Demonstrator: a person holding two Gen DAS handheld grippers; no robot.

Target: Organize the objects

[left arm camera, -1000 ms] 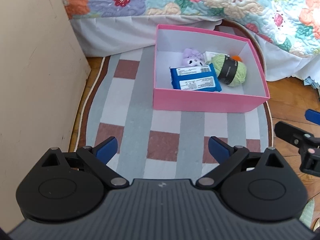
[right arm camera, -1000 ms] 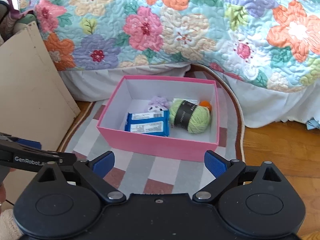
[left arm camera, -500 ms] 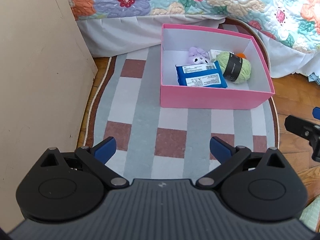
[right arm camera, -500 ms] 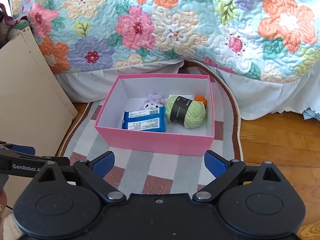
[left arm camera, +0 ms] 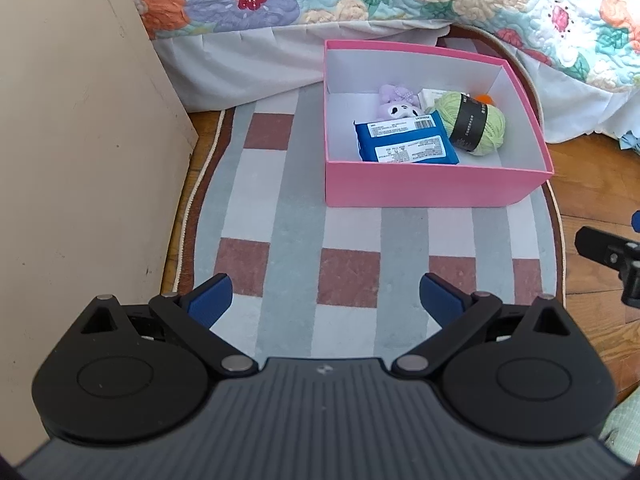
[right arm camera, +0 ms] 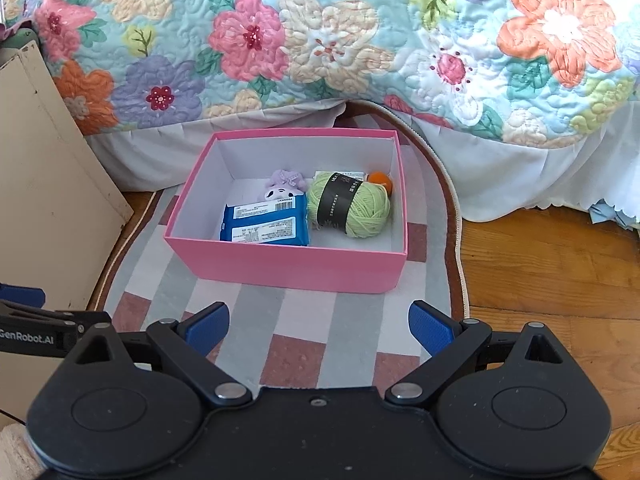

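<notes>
A small white box and an orange object are largely hidden behind the one green yarn ball, and neither can be identified. One purple plush toy is half covered by the two blue packets. All are contained in the single pink box, set on the checked rug beside the bed's floral quilt. The left hand-held gripper and right hand-held gripper are both spread wide, with nothing grasped. The cream panel is cut off at the frame edge.

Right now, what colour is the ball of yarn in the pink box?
Light green, with a black paper band around the ball of yarn. The right wrist view shows it best.
</notes>
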